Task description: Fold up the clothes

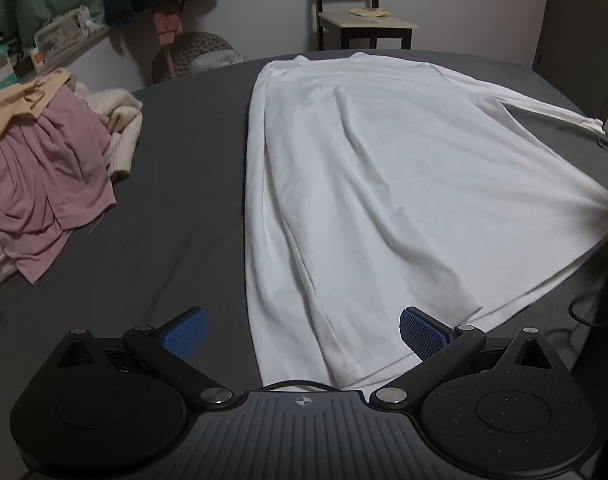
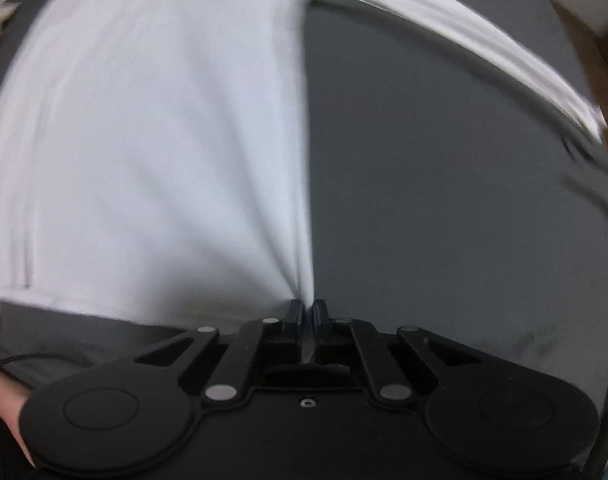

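Across the middle of the grey bed (image 1: 176, 184) lies the white long-sleeved shirt (image 1: 363, 168), spread flat with its hem toward the near edge and its collar toward the far edge; one sleeve (image 1: 543, 110) stretches out toward the bed's right side. The right gripper (image 2: 307, 305) has its jaws pressed together on a pinch of the shirt's right side edge near the hem, and the cloth gathers into tight creases that run into the pinch. The right wrist view is blurred, so finer detail of the grip cannot be made out. The left gripper (image 1: 302, 330) hangs over the hem at the near edge, tilted downward, its blue pads (image 1: 421, 334) wide apart with nothing between them; the shirt's left edge lies beneath the gap.

The step in hand looks like the first lengthwise fold: the right side has been taken up so it can be brought over the body of the shirt. The next move probably calls for carrying that edge across toward the left while keeping it taut, with the outstretched sleeve needing to come along or be tucked in.

Toward the bed's left edge sits a pile of unfolded clothes (image 1: 52, 168), pink, tan and cream. Beyond the far edge stands a chair (image 1: 363, 26).
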